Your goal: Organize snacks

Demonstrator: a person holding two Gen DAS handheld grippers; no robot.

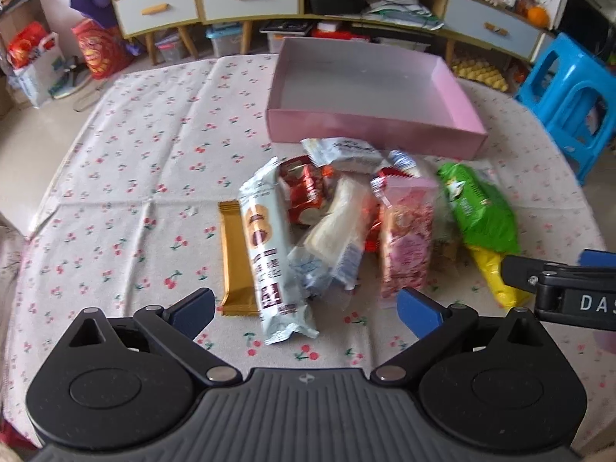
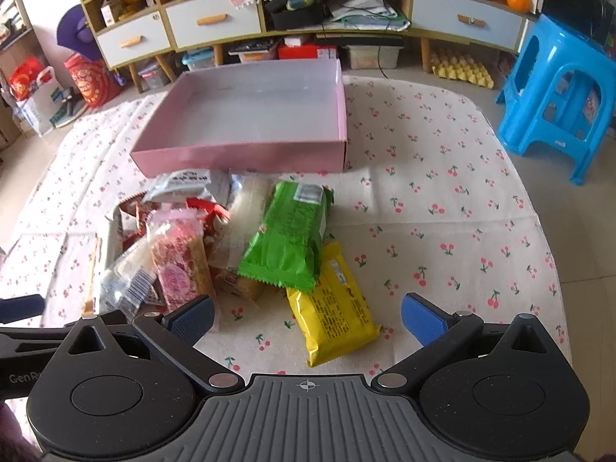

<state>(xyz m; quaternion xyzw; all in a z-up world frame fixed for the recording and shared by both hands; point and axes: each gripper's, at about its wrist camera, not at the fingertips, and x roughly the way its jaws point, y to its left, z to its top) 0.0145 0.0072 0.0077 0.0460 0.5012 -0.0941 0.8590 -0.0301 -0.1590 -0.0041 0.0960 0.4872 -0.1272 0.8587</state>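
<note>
Crinkly foil and plastic wrappers make up the heap of snack packets we have to sort, lying in the middle of both views on the white cherry-print tablecloth (image 2: 442, 200), just below the shallow pink cardboard box (image 2: 238, 156), which looks empty. Our left gripper (image 1: 306, 310) hangs with its blue pads spread wide and nothing between them, at the bottom of the left wrist view, lined up over the long pale blue biscuit sleeve (image 1: 269, 254) and the slim gold foil bar (image 1: 235, 258) beside it. Our right gripper (image 2: 308, 317) is likewise spread wide and empty at the bottom of its own view, with the flat yellow plastic packet (image 2: 333, 308) lying between and just ahead of its pads; the green crimped-edge pouch (image 2: 290, 236) overlaps that packet's far end.

We judge all of these to be light, soft and a little slippery, and the contents likely brittle. We would take the yellow packet across its narrow width near the middle, with a gentle squeeze, not by its crimped end seal. The pink-and-clear wrapped cake bar (image 2: 179, 254) leans on its neighbours, so pulling it out may shift the heap.
</note>
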